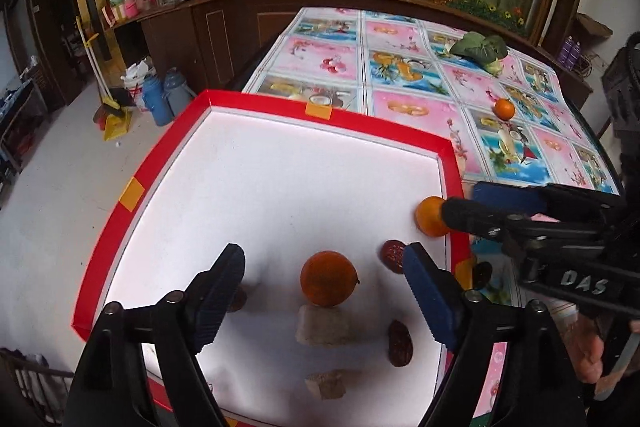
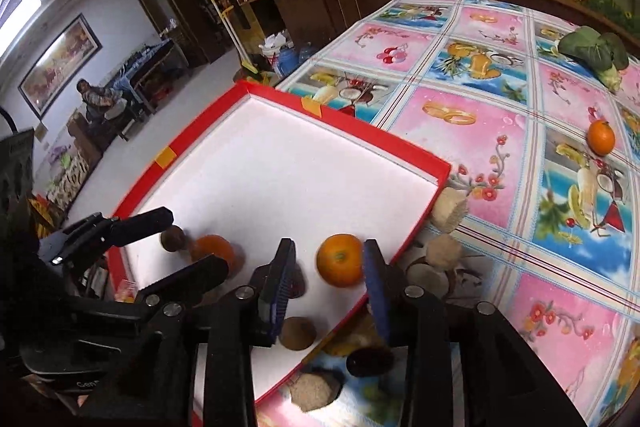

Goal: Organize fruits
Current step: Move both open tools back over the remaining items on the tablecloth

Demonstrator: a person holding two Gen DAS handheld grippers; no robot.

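A shallow red-rimmed tray (image 1: 256, 103) with a white floor sits at the near left corner of a table covered in a fruit-print cloth (image 1: 404, 67).

The left gripper (image 1: 324, 287) hangs over the tray's near edge with its jaws spread wide. An orange (image 1: 328, 278) lies on the white floor between them, and neither pad touches it.

The right gripper (image 2: 328, 267) hovers at the tray's right edge, its jaws partly apart. A second orange (image 2: 340, 259) sits between them, close to the right-hand blue pad (image 2: 376, 291); I cannot tell whether that pad touches it, while the left-hand one stands clear.

On the body of the right gripper, white letters read "DAS".

A third orange (image 1: 504, 109) rests out on the cloth, well away from the tray toward the table's right edge. A leafy green vegetable (image 1: 478, 47) lies near the far right corner.

Dark reddish-brown fruits (image 1: 400, 343) and pale lumps (image 1: 322, 325) lie near the tray's front edge.
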